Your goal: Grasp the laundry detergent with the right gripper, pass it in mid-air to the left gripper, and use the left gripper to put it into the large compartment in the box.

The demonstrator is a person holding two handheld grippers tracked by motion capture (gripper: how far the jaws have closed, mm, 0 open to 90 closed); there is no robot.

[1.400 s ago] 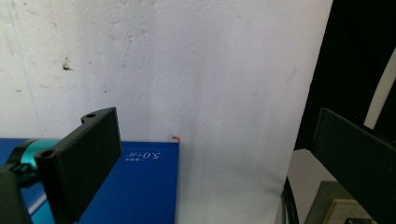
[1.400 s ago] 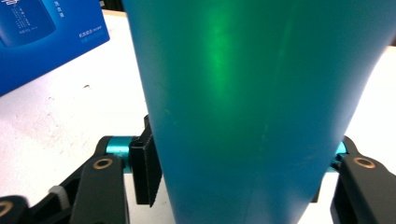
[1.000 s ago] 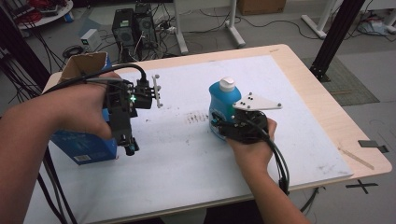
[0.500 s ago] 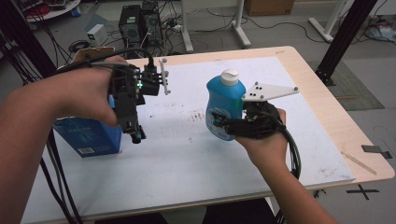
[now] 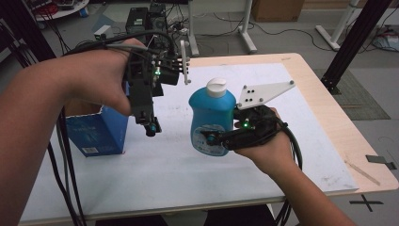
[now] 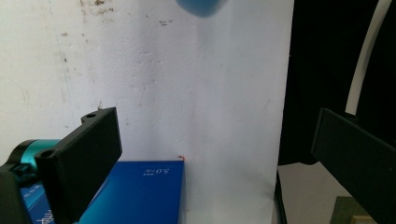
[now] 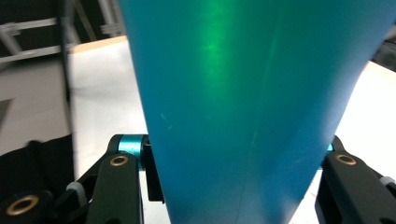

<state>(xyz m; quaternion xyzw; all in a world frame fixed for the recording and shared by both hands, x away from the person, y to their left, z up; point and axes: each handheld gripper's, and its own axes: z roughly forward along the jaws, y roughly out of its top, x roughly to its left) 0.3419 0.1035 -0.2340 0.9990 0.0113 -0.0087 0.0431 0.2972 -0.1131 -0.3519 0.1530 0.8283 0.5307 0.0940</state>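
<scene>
A blue bottle [image 5: 211,117] with a white cap hangs upright above the white table sheet, and my right gripper [image 5: 210,139] is shut on its lower body. In the right gripper view the bottle's blue wall [image 7: 243,93] stands between the two black jaws of the right gripper [image 7: 233,186]. My left gripper [image 5: 148,123] is held up at the left, pointing down, to the left of the bottle and apart from it. In the left gripper view the left gripper [image 6: 219,158] stands wide open with nothing between its jaws, over a blue box [image 6: 140,196].
The open-topped blue box [image 5: 96,134] stands at the table's left, below my left hand. A white sheet [image 5: 188,174] covers most of the wooden table [image 5: 339,132]. Cables trail from both grippers. Black stands and gear sit on the floor beyond.
Both hands have risen. The right gripper has carried the blue bottle up off the table, and the left gripper has lifted above the blue box, still open.
</scene>
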